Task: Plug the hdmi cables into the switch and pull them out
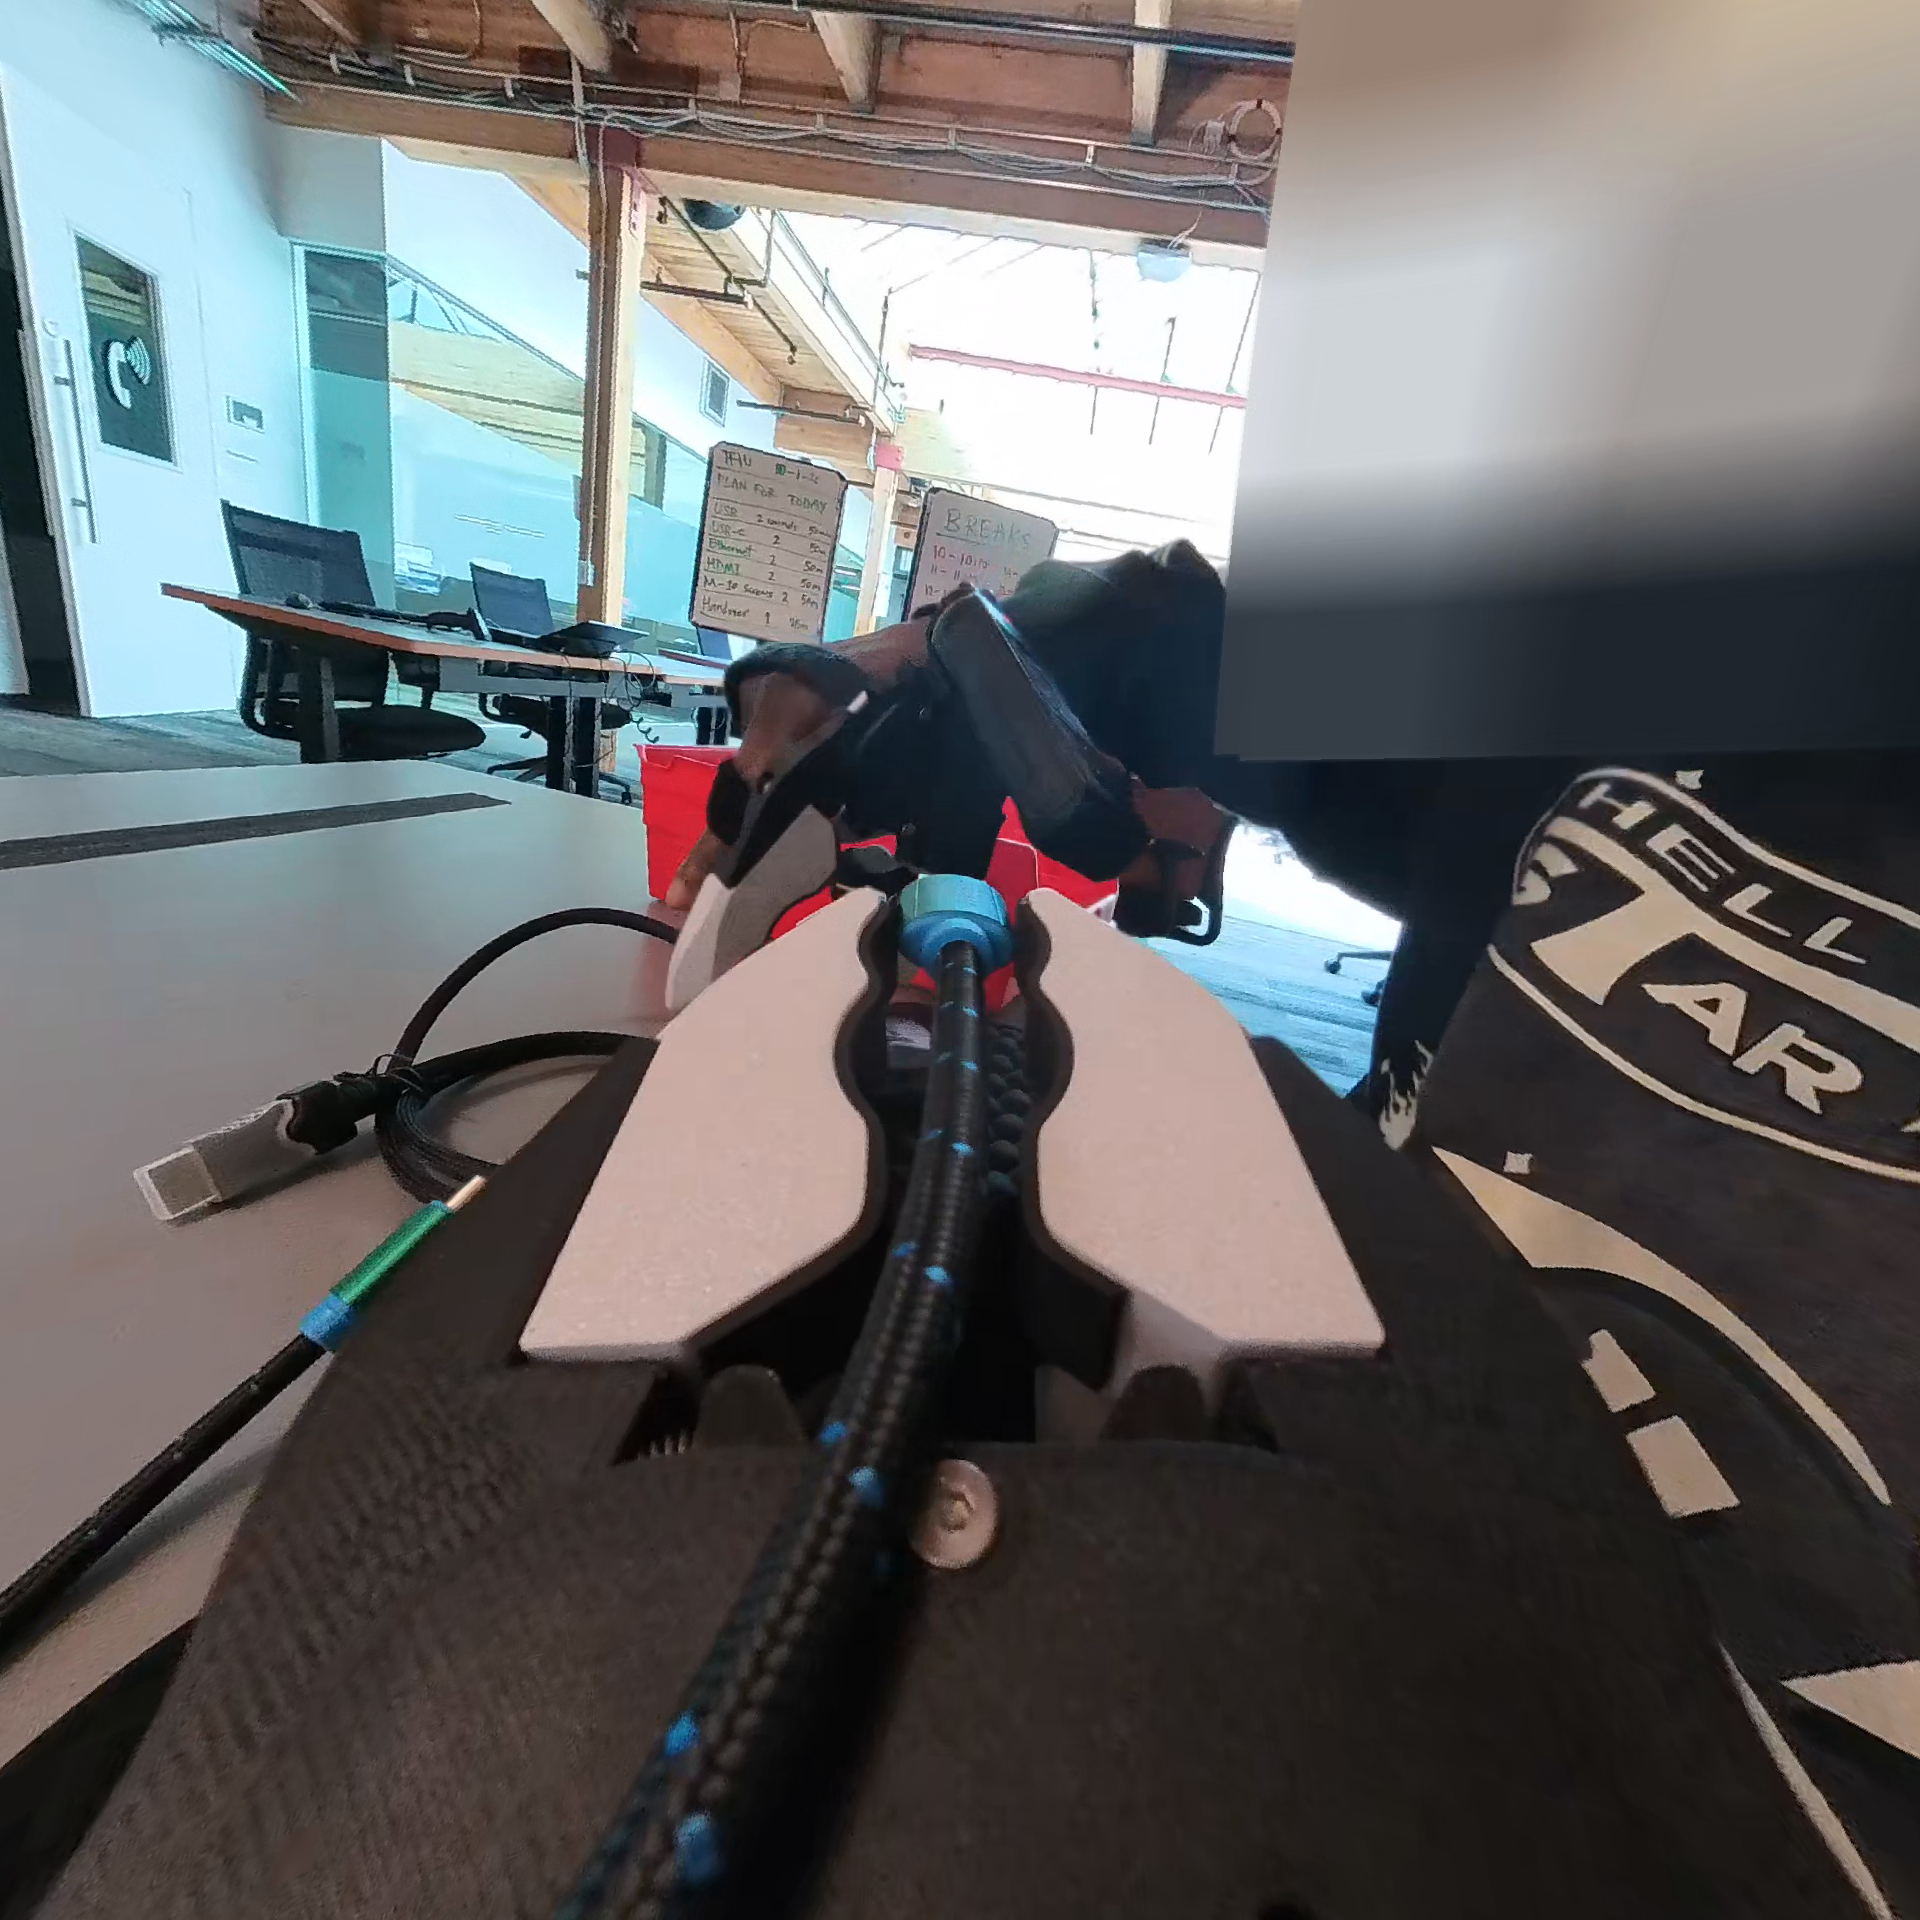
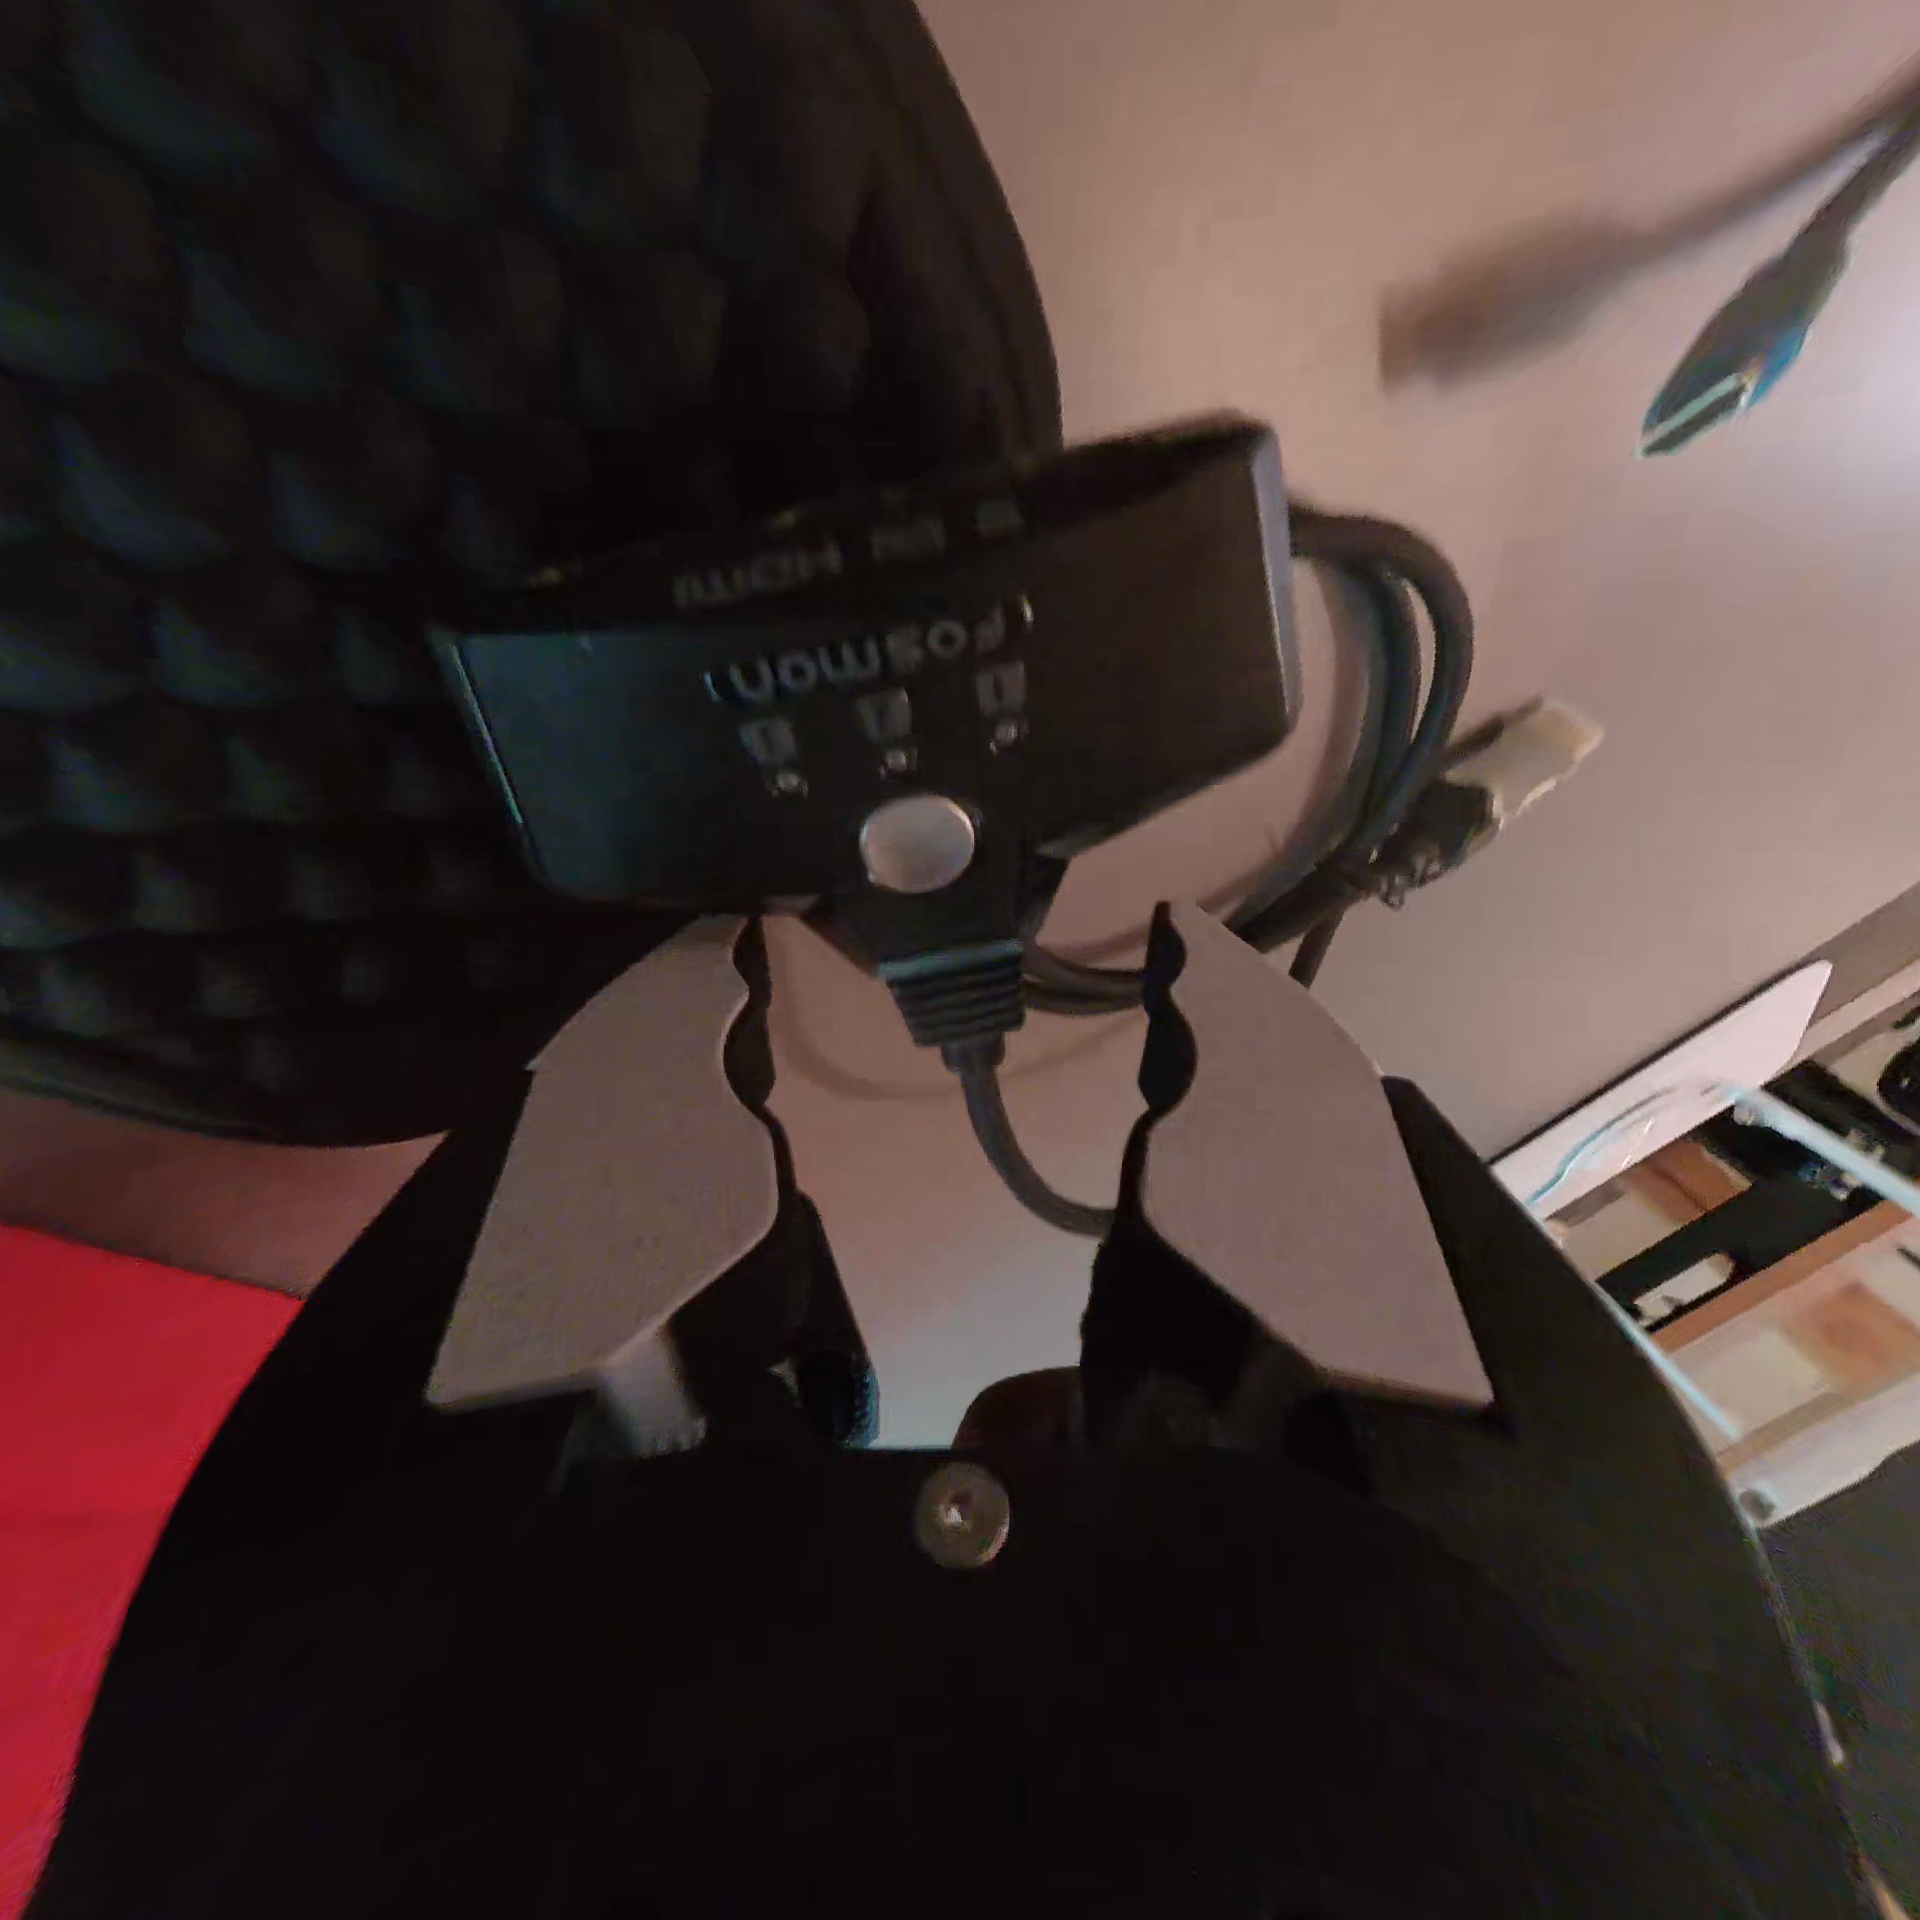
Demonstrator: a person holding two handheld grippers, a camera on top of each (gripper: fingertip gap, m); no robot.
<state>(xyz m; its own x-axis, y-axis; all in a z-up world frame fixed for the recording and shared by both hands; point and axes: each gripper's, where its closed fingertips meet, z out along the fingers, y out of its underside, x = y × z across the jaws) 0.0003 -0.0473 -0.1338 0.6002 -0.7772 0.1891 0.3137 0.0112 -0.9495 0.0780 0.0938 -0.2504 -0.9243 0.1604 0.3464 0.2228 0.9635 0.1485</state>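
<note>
My left gripper (image 1: pixel 951 914) is shut on the blue collar of a black-and-blue braided HDMI cable (image 1: pixel 935 1195), which runs back over the gripper body. In the right wrist view my right gripper (image 2: pixel 958 930) is open. Its fingertips stand on either side of the ribbed tail (image 2: pixel 956 997) of the black HDMI switch (image 2: pixel 862 707), which lies on the table. The right gripper also shows in the left wrist view (image 1: pixel 748 914), held by a gloved hand just beyond my left fingertips. A blurred blue-tinted plug (image 2: pixel 1714 395) shows at the upper right.
A grey HDMI plug (image 1: pixel 208 1164) with coiled black cable (image 1: pixel 457 1091) lies on the white table (image 1: pixel 260 935); it also shows beside the switch (image 2: pixel 1527 758). A green-and-blue plug (image 1: pixel 405 1247) lies near my left gripper. A red bin (image 1: pixel 686 821) stands behind. A person's black printed shirt (image 1: pixel 1662 1143) fills the right.
</note>
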